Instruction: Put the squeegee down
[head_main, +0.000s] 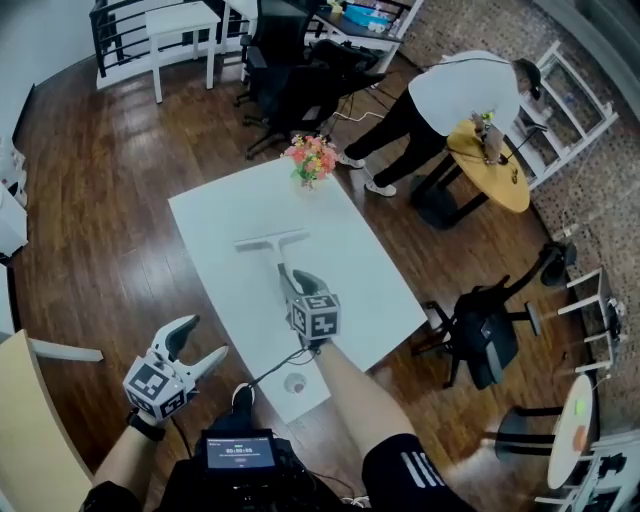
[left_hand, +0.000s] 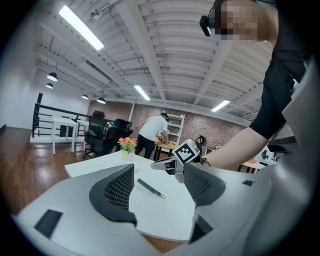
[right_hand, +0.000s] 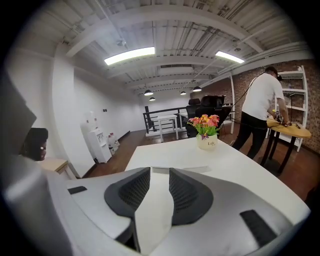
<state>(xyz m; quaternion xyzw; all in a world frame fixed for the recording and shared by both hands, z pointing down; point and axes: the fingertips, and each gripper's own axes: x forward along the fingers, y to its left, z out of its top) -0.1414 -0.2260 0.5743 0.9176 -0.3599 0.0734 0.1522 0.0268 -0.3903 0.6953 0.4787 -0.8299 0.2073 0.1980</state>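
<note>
Right claw (right_hand: 159, 176) closes on the white handle of the squeegee (head_main: 277, 252), which lies along the glossy white tabletop (head_main: 225, 215) on the person's side of the flower pot (head_main: 312, 162), its thin grey blade set crosswise toward the pot. Left claw (left_hand: 158, 170) gapes wide and holds nothing, farther from the pot, off the tabletop's near edge. The likely hazard is that the smooth, hard handle clings to the dark ribbed pads (right_hand: 131, 192) as they part, skidding the T-shaped tool toward the pot.

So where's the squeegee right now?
In the head view, the squeegee is at the middle of the white table, its handle in the right gripper, with the flowers beyond it.
</note>
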